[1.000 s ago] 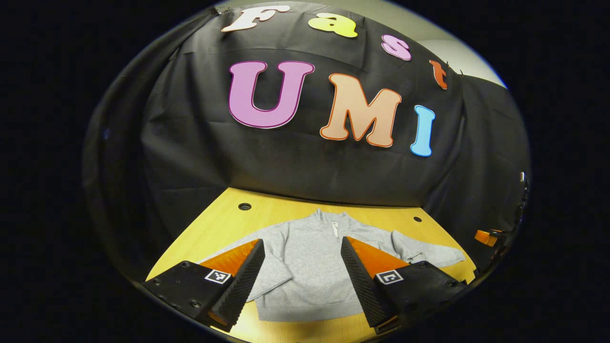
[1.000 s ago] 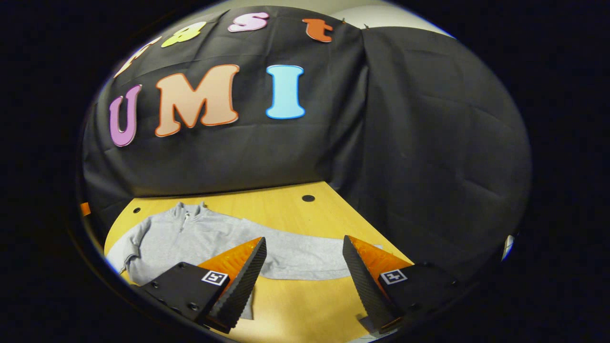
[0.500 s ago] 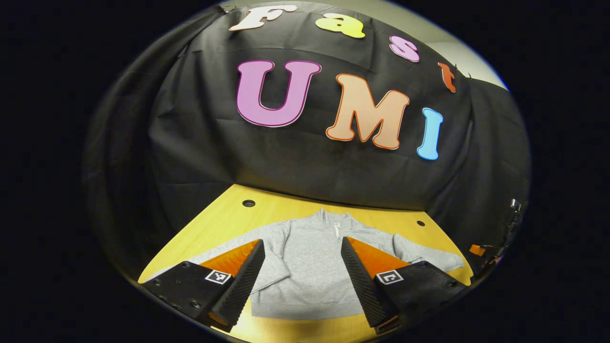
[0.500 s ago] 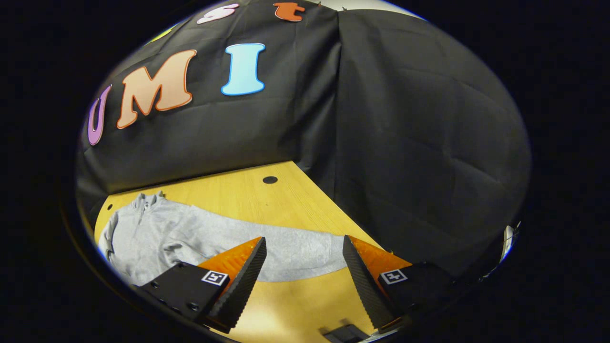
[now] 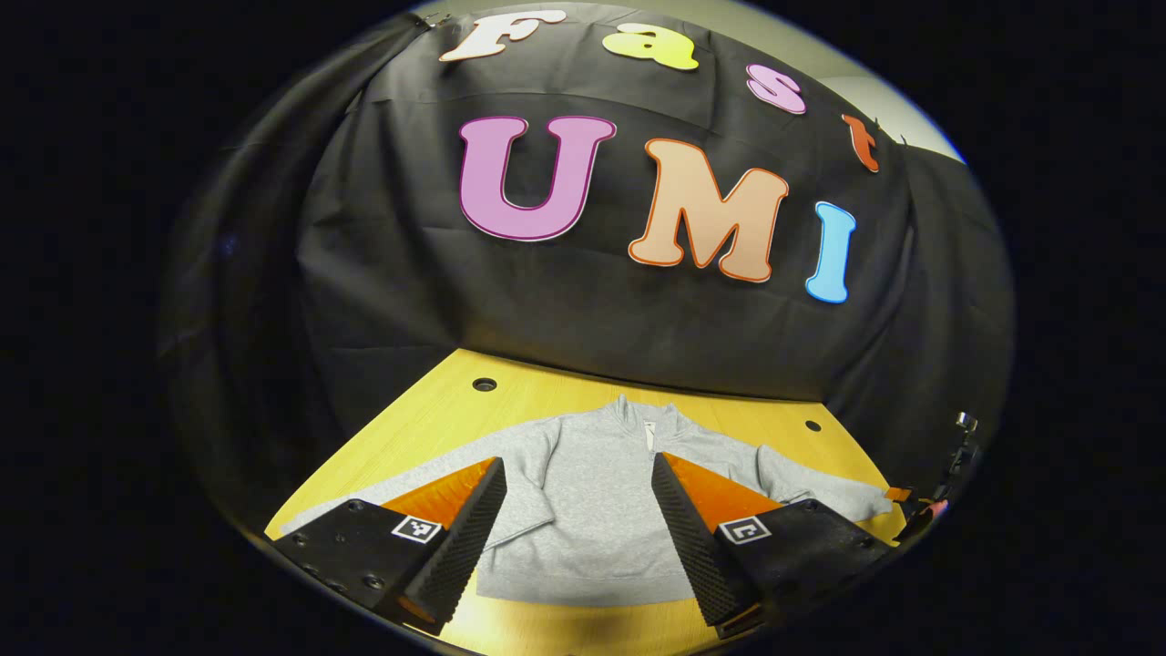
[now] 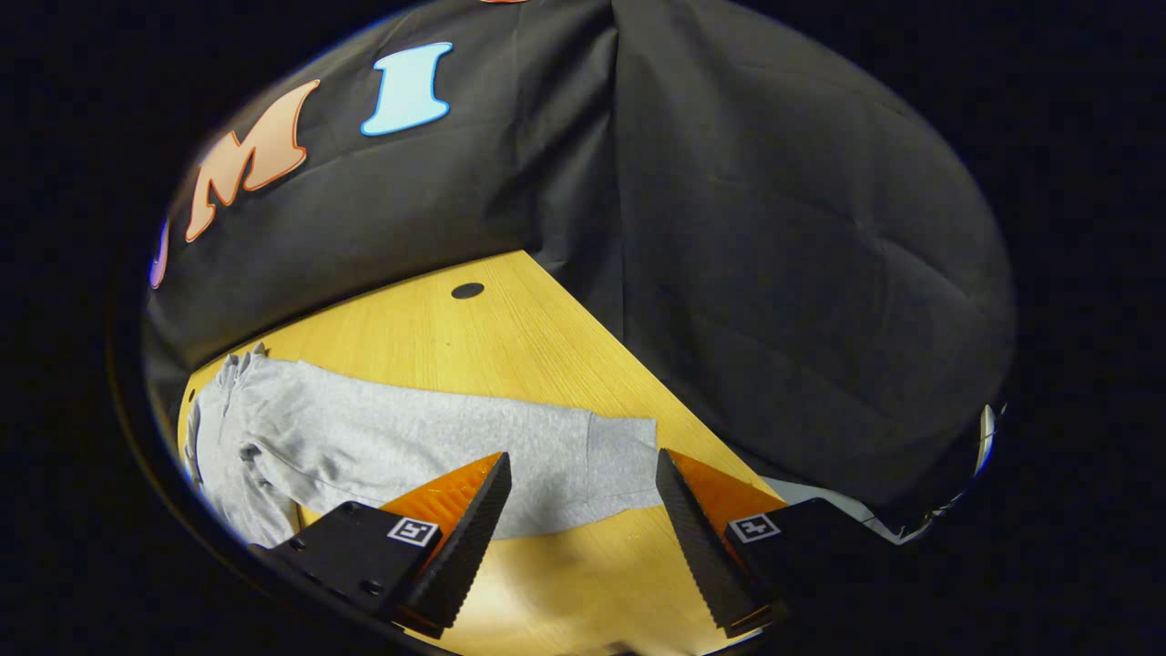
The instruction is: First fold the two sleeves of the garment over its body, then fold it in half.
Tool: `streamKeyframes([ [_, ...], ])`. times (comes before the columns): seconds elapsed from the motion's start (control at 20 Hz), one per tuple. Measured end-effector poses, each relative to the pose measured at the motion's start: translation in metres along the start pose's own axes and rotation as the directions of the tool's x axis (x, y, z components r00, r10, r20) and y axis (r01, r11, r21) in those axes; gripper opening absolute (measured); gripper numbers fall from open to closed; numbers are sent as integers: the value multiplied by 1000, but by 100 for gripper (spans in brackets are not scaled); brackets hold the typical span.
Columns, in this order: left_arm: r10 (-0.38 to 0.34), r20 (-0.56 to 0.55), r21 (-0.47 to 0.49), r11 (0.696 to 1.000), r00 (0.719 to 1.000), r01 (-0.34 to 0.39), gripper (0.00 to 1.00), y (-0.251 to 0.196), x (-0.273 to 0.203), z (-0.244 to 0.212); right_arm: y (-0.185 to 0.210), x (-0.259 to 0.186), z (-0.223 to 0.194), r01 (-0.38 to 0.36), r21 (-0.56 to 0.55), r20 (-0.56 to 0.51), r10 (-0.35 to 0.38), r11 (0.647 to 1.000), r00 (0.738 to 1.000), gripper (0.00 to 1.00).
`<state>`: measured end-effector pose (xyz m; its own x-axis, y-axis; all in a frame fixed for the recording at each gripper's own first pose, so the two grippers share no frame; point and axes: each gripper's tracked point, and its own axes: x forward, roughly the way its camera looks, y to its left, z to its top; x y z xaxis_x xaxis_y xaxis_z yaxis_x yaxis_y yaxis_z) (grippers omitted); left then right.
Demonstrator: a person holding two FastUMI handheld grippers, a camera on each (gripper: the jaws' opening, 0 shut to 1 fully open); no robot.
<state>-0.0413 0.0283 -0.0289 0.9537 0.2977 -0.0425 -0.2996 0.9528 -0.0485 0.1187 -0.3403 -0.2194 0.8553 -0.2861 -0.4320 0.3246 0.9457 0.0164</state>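
A grey zip-neck sweatshirt (image 5: 592, 492) lies flat on the wooden table (image 5: 428, 419), collar toward the back wall, both sleeves spread out to the sides. My left gripper (image 5: 576, 533) hovers open above the garment's body, near its hem. In the right gripper view the sweatshirt's right sleeve (image 6: 437, 437) stretches across the table, its cuff (image 6: 621, 456) just ahead of my right gripper (image 6: 579, 538). That gripper is open, fingers either side of the cuff area, holding nothing. The other gripper (image 5: 920, 506) peeks in at the far right of the left gripper view.
Black cloth walls close the table in at the back and on both sides. Small round holes (image 5: 484, 384) (image 6: 467, 291) sit in the tabletop near the back edge. Bare wood (image 6: 474, 337) lies behind the right sleeve.
My right gripper has swung right and down toward the sleeve's cuff, which now lies just ahead of its fingers. The left gripper has drifted slightly. Both stayed open.
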Motion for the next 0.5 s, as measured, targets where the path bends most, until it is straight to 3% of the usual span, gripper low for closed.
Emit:
streamKeyframes([
  [0.4,-5,-22,28,1000,1000,5,94,-10,1,-8,-4,27,-33,-3,12,-108,4,1000,994,99],
  [0.5,-11,-22,24,1000,1000,12,94,-12,2,-8,-2,28,-44,-9,-8,-135,8,1000,991,95],
])
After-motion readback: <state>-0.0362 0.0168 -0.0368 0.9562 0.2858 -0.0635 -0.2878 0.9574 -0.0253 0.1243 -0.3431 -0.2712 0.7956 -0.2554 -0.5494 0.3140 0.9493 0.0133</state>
